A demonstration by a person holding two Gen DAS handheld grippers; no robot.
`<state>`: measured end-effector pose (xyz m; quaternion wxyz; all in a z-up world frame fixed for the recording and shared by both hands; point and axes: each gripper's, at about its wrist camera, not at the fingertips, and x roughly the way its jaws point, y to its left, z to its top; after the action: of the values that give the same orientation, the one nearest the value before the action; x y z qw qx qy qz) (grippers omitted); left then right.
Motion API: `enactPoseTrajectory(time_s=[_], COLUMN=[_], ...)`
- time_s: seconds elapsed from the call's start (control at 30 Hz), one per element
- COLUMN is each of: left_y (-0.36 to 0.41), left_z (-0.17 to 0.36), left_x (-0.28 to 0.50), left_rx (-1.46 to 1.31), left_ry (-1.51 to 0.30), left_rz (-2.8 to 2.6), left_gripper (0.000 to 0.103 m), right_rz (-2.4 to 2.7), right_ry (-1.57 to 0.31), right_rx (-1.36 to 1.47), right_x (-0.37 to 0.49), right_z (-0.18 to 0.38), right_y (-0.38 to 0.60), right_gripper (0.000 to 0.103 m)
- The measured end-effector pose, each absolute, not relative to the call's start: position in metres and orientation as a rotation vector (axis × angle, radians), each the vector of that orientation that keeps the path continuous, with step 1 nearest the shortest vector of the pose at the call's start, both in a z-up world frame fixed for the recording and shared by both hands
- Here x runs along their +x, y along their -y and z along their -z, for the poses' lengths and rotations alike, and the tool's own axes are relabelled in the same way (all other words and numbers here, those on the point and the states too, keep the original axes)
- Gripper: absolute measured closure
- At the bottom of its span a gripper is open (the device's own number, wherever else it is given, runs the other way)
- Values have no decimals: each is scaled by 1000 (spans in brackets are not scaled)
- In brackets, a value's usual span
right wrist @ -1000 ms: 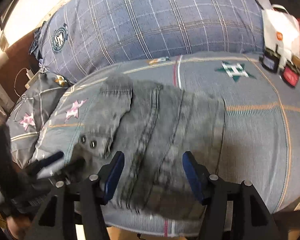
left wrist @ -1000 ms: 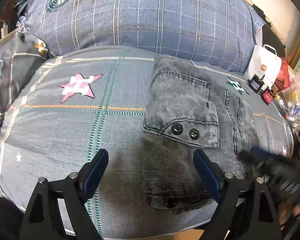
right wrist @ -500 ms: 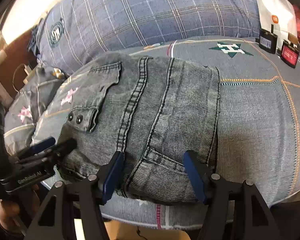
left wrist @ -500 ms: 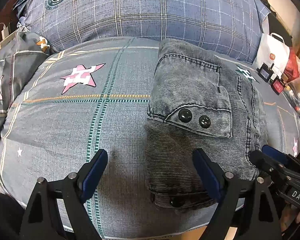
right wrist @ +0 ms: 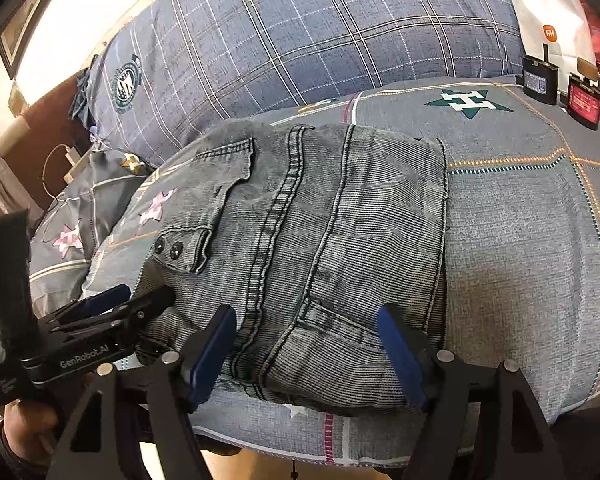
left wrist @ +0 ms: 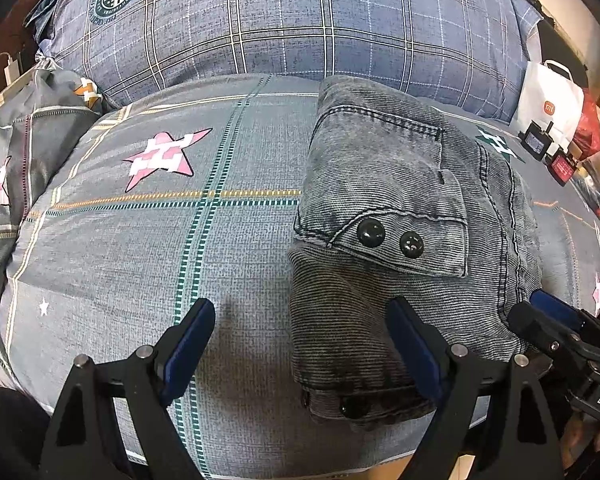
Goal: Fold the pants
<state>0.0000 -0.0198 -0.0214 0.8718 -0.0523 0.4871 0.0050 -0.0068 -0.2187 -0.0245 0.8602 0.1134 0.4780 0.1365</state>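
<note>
1. The pants [left wrist: 400, 216], grey washed denim, lie folded into a thick, roughly square bundle on the bed [left wrist: 160, 240], close to its near edge.
2. A pocket flap [left wrist: 412, 240] with two dark snaps faces up on the left part of the bundle; a belt loop and seams run along the near side in the right wrist view.
3. The left tongs [left wrist: 300, 344] are spread wide. One blue finger hangs over bare bedcover, the other over the near left part of the pants, and nothing sits between them but cloth lying flat.
4. The right tongs [right wrist: 308, 352] are spread wide too, straddling the near edge of the bundle around the waistband, without pinching it.
5. In the right wrist view the left tongs show at the left, tips just beside the bundle's near left corner; I cannot tell whether they touch it.
6. A big blue checked pillow [left wrist: 300, 20] lies along the far side of the bed.
7. A white paper bag [right wrist: 548, 28] and two small dark boxes [right wrist: 540, 82] stand at the far right.
</note>
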Motion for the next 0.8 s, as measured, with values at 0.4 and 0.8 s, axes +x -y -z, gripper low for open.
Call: enactPoseTrajectory(time_s=[0.4, 0.8], left_y=[19, 17], left_z=[22, 21], left_x=[-2, -3], left_rx=[-111, -114], left_ry=[-1014, -1012], left_rz=[-12, -12], left_gripper=[14, 14], right_rz=[-296, -297], right_ry=[-992, -990], right_rx=[237, 233], right_x=[-8, -9], right_z=[25, 26], right_y=[220, 219], right_gripper=[25, 25])
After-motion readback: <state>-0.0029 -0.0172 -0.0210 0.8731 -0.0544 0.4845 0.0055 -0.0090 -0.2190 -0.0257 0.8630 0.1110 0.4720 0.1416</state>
